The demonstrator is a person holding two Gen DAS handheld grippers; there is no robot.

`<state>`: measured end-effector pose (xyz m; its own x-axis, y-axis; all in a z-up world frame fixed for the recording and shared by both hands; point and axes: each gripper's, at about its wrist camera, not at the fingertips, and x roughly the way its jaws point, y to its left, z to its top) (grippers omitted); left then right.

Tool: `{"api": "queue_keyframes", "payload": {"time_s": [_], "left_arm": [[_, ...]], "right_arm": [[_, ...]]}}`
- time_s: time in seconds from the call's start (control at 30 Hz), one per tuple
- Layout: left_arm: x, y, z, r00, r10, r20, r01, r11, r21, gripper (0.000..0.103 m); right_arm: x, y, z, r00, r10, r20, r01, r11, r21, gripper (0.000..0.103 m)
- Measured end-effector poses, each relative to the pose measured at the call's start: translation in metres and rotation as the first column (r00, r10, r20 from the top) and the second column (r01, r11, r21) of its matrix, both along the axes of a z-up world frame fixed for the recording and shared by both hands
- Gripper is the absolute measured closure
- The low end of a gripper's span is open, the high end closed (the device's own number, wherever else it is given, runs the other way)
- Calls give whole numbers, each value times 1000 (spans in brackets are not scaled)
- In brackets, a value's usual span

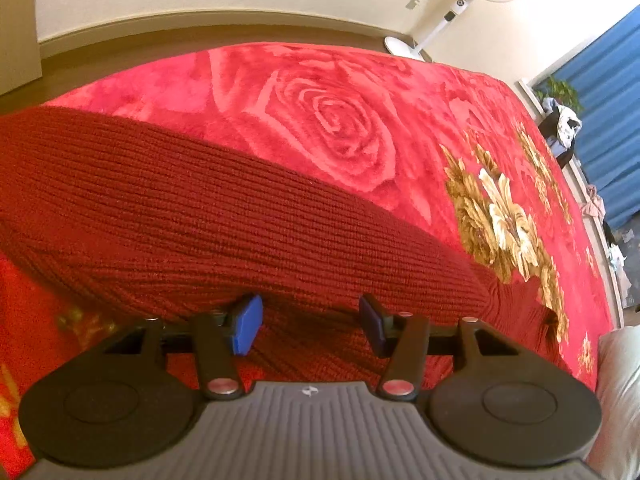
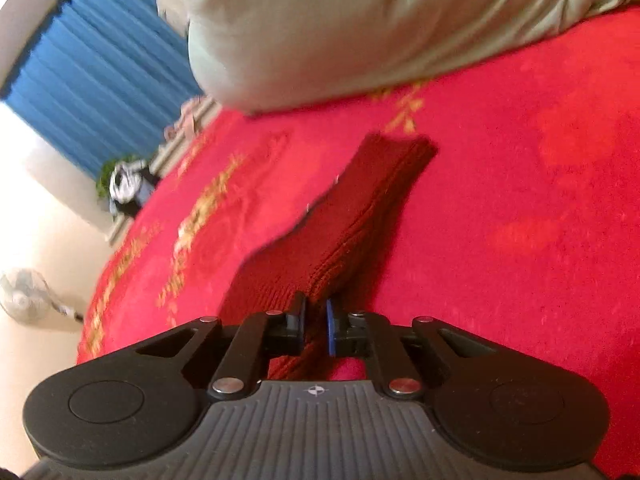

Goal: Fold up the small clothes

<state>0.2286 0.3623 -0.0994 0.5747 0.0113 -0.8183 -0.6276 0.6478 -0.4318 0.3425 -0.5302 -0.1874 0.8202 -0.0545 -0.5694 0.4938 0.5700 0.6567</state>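
Observation:
A dark red ribbed knit garment [image 1: 168, 208] lies on a red rose-patterned blanket [image 1: 328, 112]. In the left wrist view it fills the left and middle, and my left gripper [image 1: 310, 326] is open with its blue pads just over the knit's near edge, holding nothing. In the right wrist view my right gripper [image 2: 316, 320] is shut on the same knit garment [image 2: 352, 216], pinching its near end. The cloth runs away from the jaws, folded double, lifted a little off the blanket [image 2: 520, 184].
A pale grey-green pillow [image 2: 360, 28] lies at the blanket's far side and shows at the right edge of the left wrist view [image 1: 620, 392]. A white standing fan [image 1: 452, 12], blue curtains [image 1: 616, 92] and a heap of clothes [image 1: 564, 128] stand beyond the bed.

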Motion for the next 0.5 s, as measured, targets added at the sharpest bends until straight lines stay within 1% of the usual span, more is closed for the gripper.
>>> {"api": "queue_keyframes", "payload": {"time_s": [0.03, 0.07, 0.1, 0.13, 0.2, 0.37, 0.4, 0.43, 0.5], "left_arm": [[-1, 0, 0, 1000, 0, 2, 0, 1000, -3, 44], [-1, 0, 0, 1000, 0, 3, 0, 1000, -5, 44], [-2, 0, 0, 1000, -1, 4, 1, 1000, -7, 44], [-3, 0, 1, 1000, -3, 5, 3, 1000, -7, 44], [-5, 0, 1, 1000, -8, 8, 8, 1000, -9, 44], [-6, 2, 0, 1000, -6, 11, 7, 1000, -20, 44], [-6, 2, 0, 1000, -4, 10, 4, 1000, -20, 44], [-5, 1, 1, 1000, -3, 7, 3, 1000, -18, 44], [-4, -2, 2, 1000, -6, -2, 6, 1000, -5, 44]], "right_arm": [[1, 1, -2, 1000, 10, -18, -10, 1000, 3, 84], [1, 0, -5, 1000, -5, -30, 5, 1000, 15, 81], [-1, -1, -7, 999, -23, -22, 24, 999, 40, 78], [-5, -4, -9, 999, -37, -3, 37, 997, 71, 77], [-6, -10, -12, 999, -41, 9, 40, 995, 90, 77], [-6, -9, -17, 999, -26, 28, 23, 996, 86, 77], [-5, -9, -17, 999, -21, 28, 18, 997, 81, 78], [-4, -9, -17, 999, -18, 30, 15, 997, 75, 84], [-2, -9, -16, 999, -4, 33, 2, 998, 62, 88]]}}
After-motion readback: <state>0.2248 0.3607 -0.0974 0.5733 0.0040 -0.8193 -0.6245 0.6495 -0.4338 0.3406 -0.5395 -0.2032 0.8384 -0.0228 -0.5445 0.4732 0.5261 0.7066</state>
